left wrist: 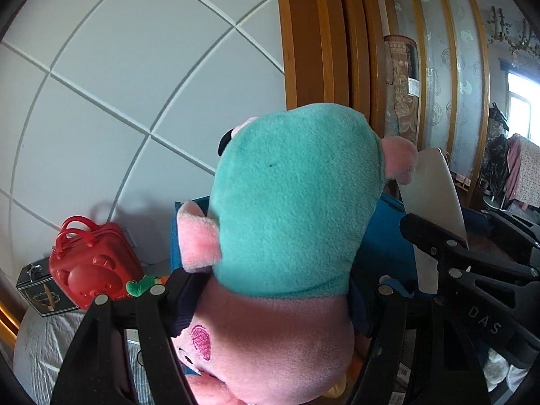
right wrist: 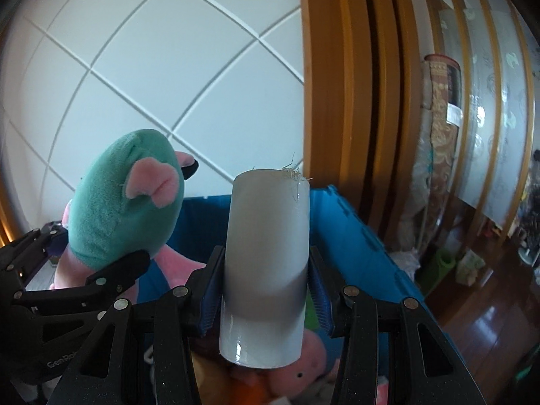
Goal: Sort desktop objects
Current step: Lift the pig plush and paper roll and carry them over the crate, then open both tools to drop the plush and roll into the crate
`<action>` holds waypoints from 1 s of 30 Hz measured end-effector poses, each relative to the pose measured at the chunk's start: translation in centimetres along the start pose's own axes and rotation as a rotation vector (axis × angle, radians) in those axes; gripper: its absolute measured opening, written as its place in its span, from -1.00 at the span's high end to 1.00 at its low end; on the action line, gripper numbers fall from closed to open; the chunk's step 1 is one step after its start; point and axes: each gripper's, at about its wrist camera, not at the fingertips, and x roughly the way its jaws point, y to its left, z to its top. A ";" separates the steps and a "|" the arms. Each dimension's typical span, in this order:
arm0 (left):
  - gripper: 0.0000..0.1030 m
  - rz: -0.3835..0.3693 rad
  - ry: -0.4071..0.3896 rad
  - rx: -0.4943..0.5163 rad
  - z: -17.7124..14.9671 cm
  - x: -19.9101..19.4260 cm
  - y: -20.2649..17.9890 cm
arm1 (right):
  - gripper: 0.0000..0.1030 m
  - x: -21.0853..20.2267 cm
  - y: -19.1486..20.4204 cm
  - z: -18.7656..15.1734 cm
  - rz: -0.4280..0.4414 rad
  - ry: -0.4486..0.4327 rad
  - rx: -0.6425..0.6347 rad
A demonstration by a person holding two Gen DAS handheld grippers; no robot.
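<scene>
The left gripper (left wrist: 270, 290) is squeezing the pink and teal plush pig (left wrist: 290, 202), holding it up over the blue bin (right wrist: 351, 236). Beside it, the right gripper (right wrist: 266, 290) is clamping an upright grey cylinder (right wrist: 266, 263) above that same bin.

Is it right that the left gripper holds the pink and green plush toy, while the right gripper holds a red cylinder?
Not quite: the cylinder between the right gripper pads is grey, as the right wrist view shows. The left gripper does hold the plush toy.
</scene>
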 end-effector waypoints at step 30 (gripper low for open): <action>-0.54 0.055 0.093 0.038 0.1 3.7 -1.3 | -0.47 5.8 -2.7 0.2 -0.068 0.068 -0.025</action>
